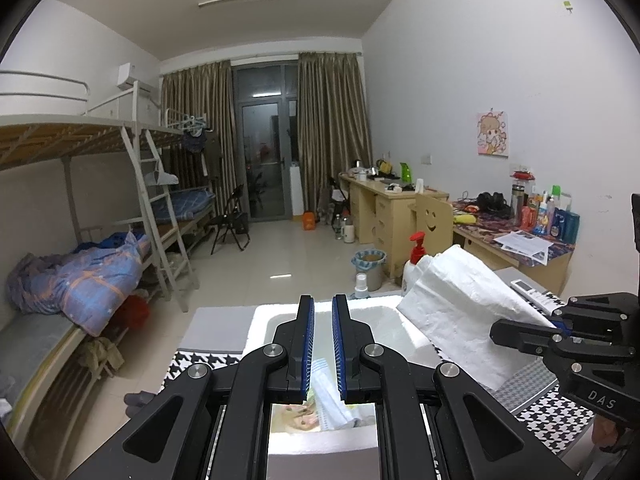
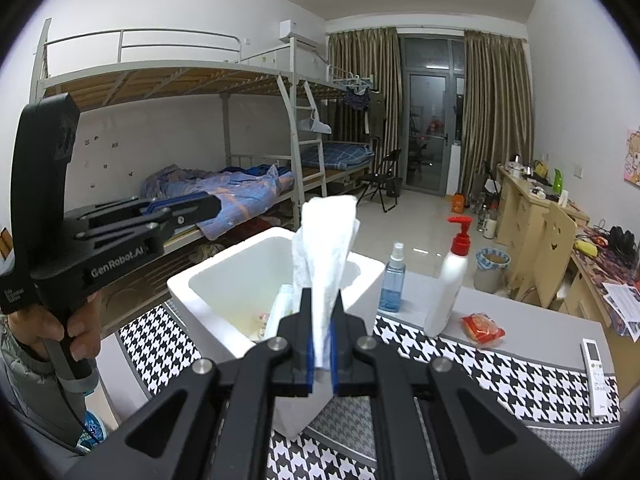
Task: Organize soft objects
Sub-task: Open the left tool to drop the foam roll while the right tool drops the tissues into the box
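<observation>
We carry white tissue sheet (image 2: 326, 264), clamped in right hand-held gripper (image 2: 321, 334), foam box (image 2: 208, 280) just ahead. Left hand-held gripper (image 1: 323, 344) clenched, empty, above box. Next: lower sheet inside, release.

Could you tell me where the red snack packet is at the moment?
In the right wrist view, the red snack packet lies on the table's grey strip, right of the white pump bottle, past the houndstooth cloth.
</observation>
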